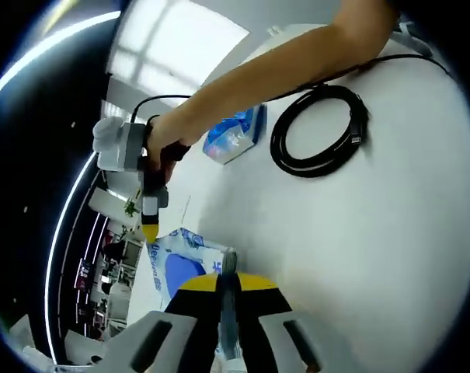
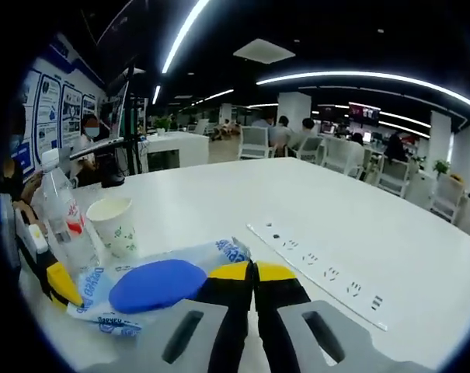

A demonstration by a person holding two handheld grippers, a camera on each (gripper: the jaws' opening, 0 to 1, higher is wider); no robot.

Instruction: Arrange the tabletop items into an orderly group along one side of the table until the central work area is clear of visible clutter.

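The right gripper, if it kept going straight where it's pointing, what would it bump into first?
The right gripper points across bare white table, between the paper cup and the flat power strip. The way looks free to the table's far edge, though depth is hard to judge. Its jaws are shut on the blue wipes pack.

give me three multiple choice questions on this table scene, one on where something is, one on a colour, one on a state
1. In the right gripper view, where is the paper cup relative to the plastic bottle?
A. right of it
B. stacked on it
C. across the table from it

2. What colour is the round patch on the wipes pack?
A. red
B. blue
C. green

3. How is the black cable lying?
A. stretched straight
B. coiled in a loop
C. hanging off the edge

Answers: 1 A, the cup stands just right of the bottle. 2 B, the patch is plainly blue. 3 B, it forms a round coil on the white table.
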